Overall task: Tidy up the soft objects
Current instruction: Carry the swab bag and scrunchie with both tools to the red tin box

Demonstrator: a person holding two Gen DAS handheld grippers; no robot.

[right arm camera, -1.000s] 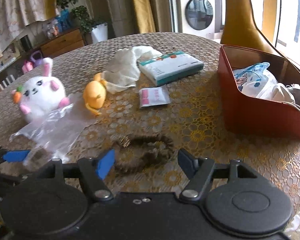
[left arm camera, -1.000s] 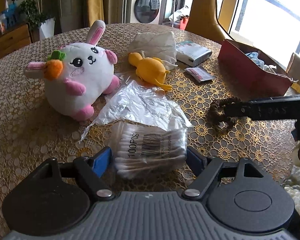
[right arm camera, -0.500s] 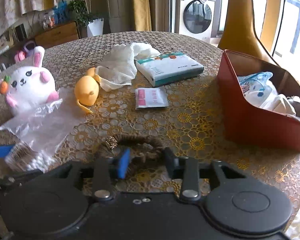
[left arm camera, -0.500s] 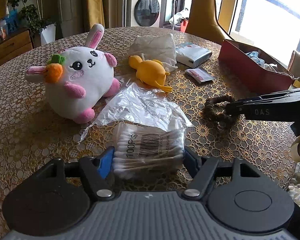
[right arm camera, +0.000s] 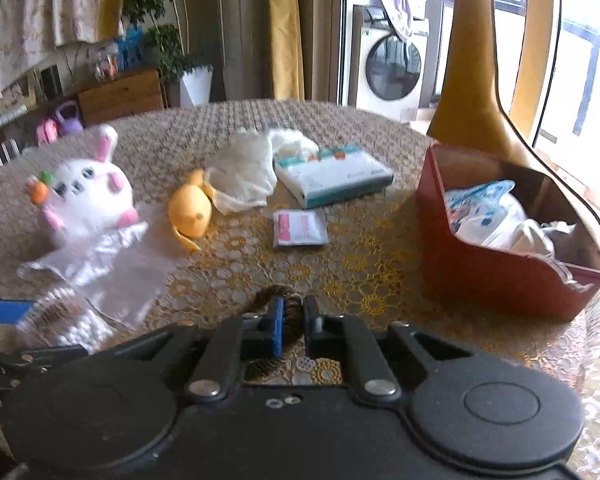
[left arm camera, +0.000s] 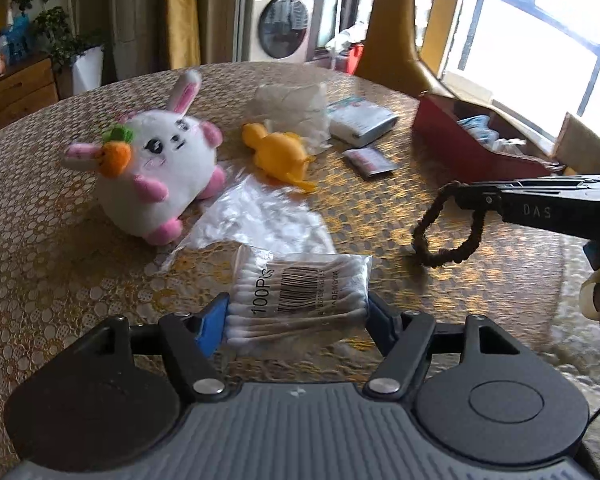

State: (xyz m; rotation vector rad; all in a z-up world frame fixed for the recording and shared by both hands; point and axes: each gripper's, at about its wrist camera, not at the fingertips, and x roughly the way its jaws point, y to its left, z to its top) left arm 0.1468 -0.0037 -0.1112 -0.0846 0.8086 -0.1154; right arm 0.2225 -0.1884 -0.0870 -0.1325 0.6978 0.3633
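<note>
Item one, far left: the plush rabbit is sitting on the round table, a felt carrot at its ear.

Item two: a clear plastic bag is lying flat just in front of the rabbit, its near edge running under the next item.

Item three: the pack of cotton swabs is resting between the pads of your left gripper. You are holding those jaws fairly wide, the blue pad touching the pack's left end and the dark pad its right end, so the pack is pinched across its length.

Item four, centre: a yellow duck toy is lying beside a crumpled white cloth, with a boxed tissue pack and a small sachet near them.

Item five: the brown hair tie is dangling from your right gripper, whose jaws have just been closing and are standing nearly together on it, the loop clear of the table.

Item six, far right: the red box is standing well apart, holding pale soft goods.
</note>
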